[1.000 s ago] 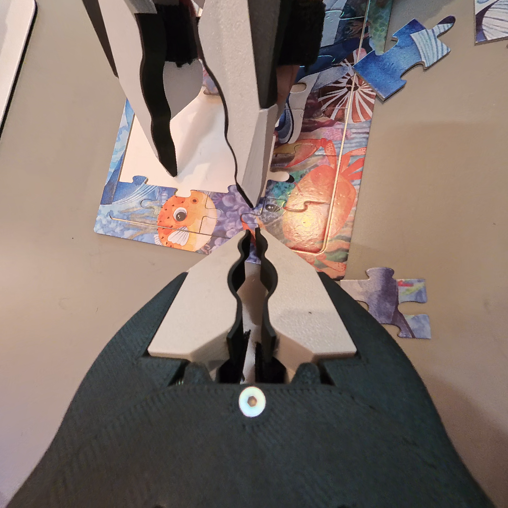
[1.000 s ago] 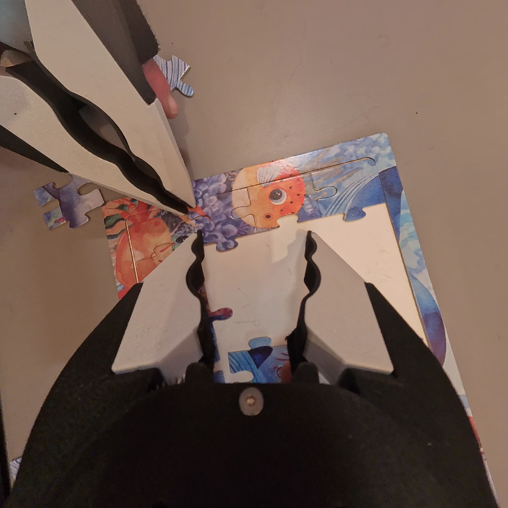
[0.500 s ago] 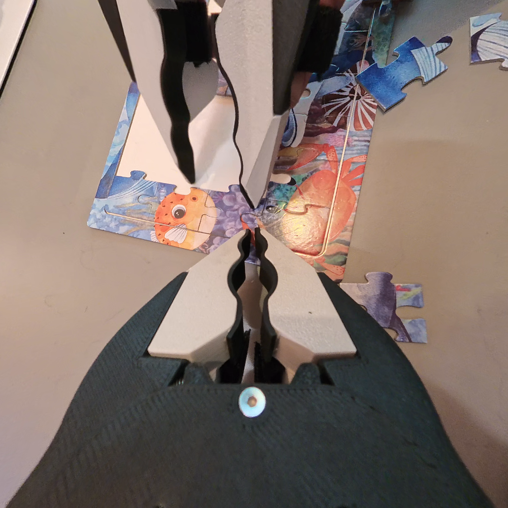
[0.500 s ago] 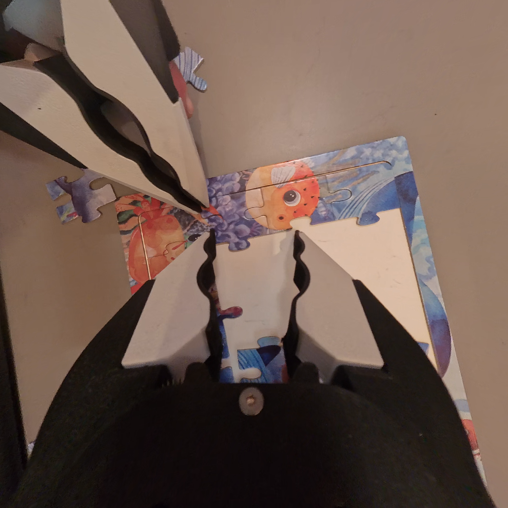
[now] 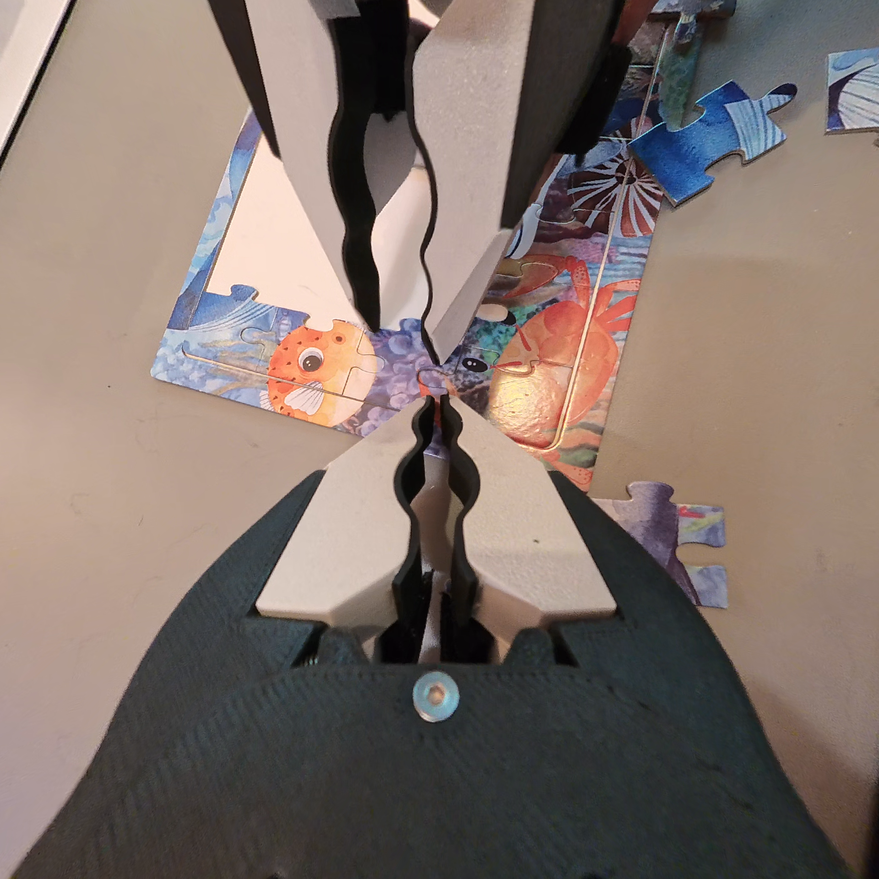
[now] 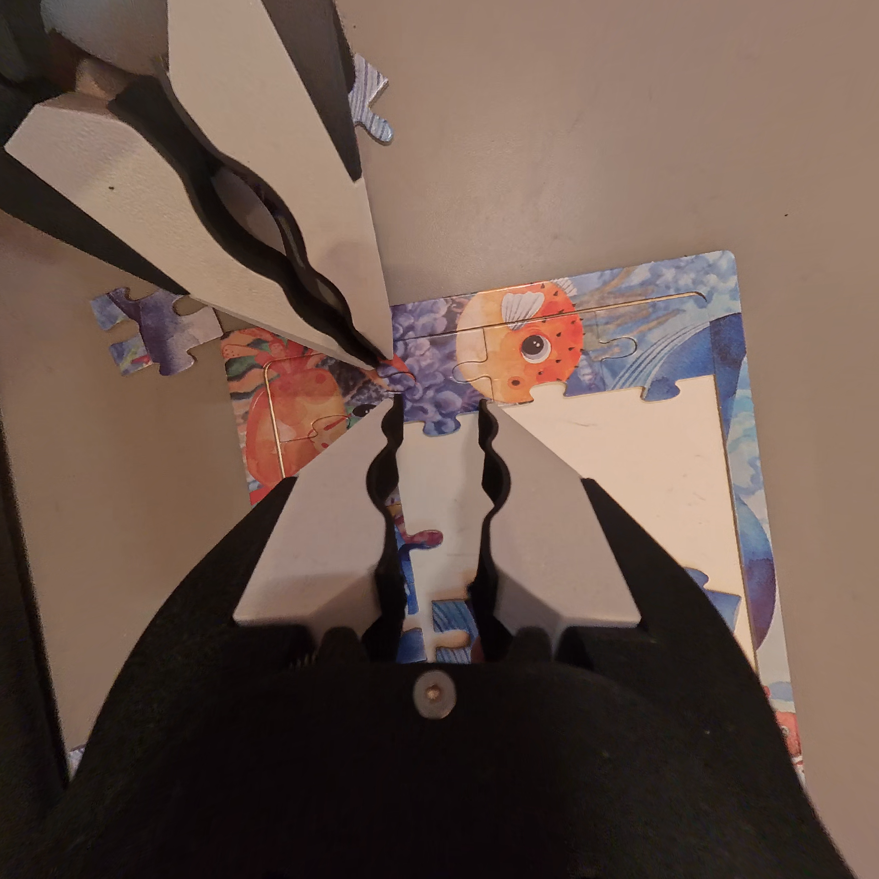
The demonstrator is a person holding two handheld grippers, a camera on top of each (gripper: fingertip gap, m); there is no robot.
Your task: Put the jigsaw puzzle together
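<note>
**Both grippers meet over the near edge of the sea-life puzzle**

The jigsaw puzzle tray (image 5: 223,209) lies flat on the beige worktop (image 5: 95,475), partly filled. In the left wrist view its bottom row is in place: a pufferfish piece (image 5: 314,376) at about 10 o'clock from the left gripper (image 5: 437,402), purple coral just ahead of its tips, and an orange crab (image 5: 556,376) at 2 o'clock. The bare cream floor of the tray spreads toward 11 o'clock.

The left gripper is clenched, its black pads nearly together with only a thin slit between them and nothing held; the tips rest at the seam between the coral and crab pieces. The right gripper (image 5: 404,328) comes down from 12 o'clock in this view, its fingers parted with nothing between them; one tip is at the pufferfish piece's upper edge, the other at the coral-crab seam just ahead of the left tips.

In the right wrist view the right gripper (image 6: 440,404) stands released, straddling the coral piece's (image 6: 428,376) lower tab, while the left gripper (image 6: 380,356) points in from 11 o'clock.

Loose pieces lie on the worktop: a purple piece (image 5: 675,542) at 3 o'clock beside the tray's corner, a blue striped piece (image 5: 704,142) at 1 o'clock touching the tray's edge, and another pale striped piece (image 5: 856,95) at the far right margin.
</note>
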